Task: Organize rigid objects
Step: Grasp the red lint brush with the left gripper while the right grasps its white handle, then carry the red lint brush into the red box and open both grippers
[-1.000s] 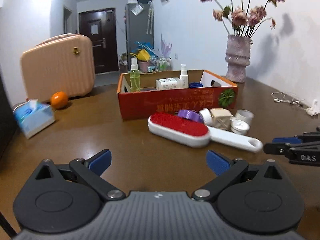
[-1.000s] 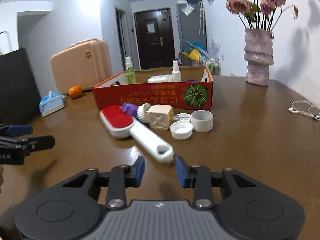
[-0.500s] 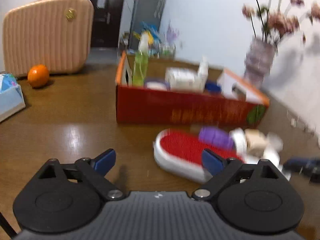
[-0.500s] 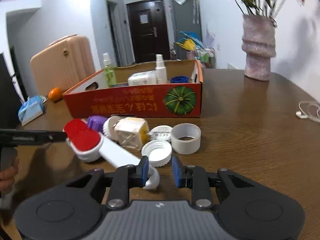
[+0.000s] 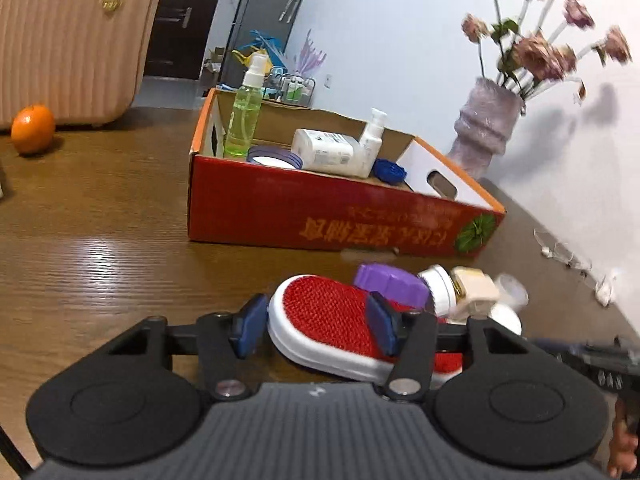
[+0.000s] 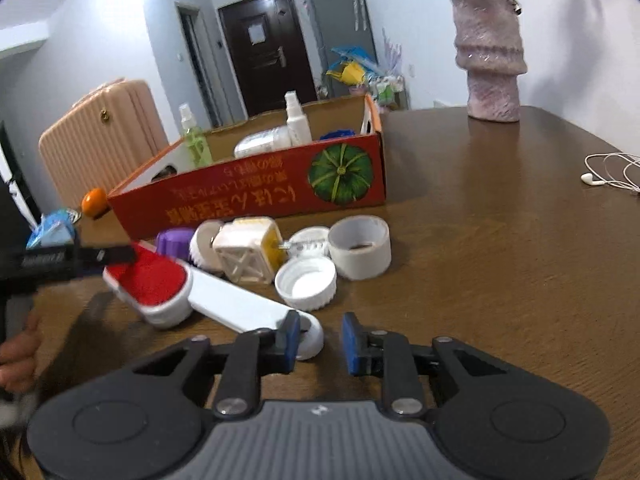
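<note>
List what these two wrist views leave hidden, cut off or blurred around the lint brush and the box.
- Lint brush handle: left wrist view, hidden behind the left gripper.
- Whether the left jaws touch the brush head: cannot tell in either view.
- Handle's loop end: right wrist view, partly behind the right gripper.
- Red box floor: right wrist view, blocked by its front wall.
- Flowers above the vase: right wrist view, cut off by the top edge.

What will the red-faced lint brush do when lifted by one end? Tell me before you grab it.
The lint brush looks like rigid plastic, so it probably won't flop. Its head looks bulkier than the flat handle, so gripped at the handle loop it may droop head-down. The smooth white handle could slip in the right gripper.
</note>
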The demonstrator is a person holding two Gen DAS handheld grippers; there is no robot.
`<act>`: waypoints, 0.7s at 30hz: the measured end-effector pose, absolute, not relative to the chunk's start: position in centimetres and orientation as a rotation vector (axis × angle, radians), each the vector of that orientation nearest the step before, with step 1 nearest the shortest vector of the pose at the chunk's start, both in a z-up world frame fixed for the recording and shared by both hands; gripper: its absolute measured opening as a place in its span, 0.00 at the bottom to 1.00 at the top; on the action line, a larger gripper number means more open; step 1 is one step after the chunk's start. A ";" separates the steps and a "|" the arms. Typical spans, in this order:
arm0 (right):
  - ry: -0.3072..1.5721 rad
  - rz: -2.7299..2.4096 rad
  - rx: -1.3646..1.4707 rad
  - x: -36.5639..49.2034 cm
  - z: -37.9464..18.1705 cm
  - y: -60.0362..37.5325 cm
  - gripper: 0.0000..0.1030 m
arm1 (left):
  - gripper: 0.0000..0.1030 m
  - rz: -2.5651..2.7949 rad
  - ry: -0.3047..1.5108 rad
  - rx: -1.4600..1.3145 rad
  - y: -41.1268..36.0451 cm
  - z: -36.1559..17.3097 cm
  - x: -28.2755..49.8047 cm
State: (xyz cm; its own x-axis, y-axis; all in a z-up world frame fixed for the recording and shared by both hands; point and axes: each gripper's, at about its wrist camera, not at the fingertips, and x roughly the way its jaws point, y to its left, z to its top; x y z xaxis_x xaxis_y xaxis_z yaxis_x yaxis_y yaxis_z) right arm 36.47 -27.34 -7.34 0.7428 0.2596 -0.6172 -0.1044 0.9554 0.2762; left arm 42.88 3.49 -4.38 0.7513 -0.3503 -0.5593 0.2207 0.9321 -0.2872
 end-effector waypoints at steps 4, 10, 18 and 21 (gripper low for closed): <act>0.677 0.143 0.215 37.0 -7.5 -27.3 0.12 | 0.53 -0.340 0.659 -0.144 2.7 -4.0 41.4; 0.677 0.144 0.279 37.0 -7.8 -28.5 0.19 | 0.78 -0.337 0.688 -0.148 3.0 -4.0 40.1; 0.672 0.146 0.330 36.0 -7.9 -29.0 0.11 | 0.51 -0.351 0.664 -0.200 2.8 -4.0 39.8; 0.647 0.104 0.384 34.6 -7.5 -29.9 0.11 | 0.51 -0.381 0.673 -0.177 2.1 -3.7 38.9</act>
State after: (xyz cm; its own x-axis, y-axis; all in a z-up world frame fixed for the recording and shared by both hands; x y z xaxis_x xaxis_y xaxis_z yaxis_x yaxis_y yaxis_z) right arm 34.59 -29.89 -7.48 0.7952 0.2127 -0.5679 0.0244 0.9245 0.3804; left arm 38.90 2.13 -3.66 0.7165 -0.3987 -0.5725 0.2855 0.9163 -0.2808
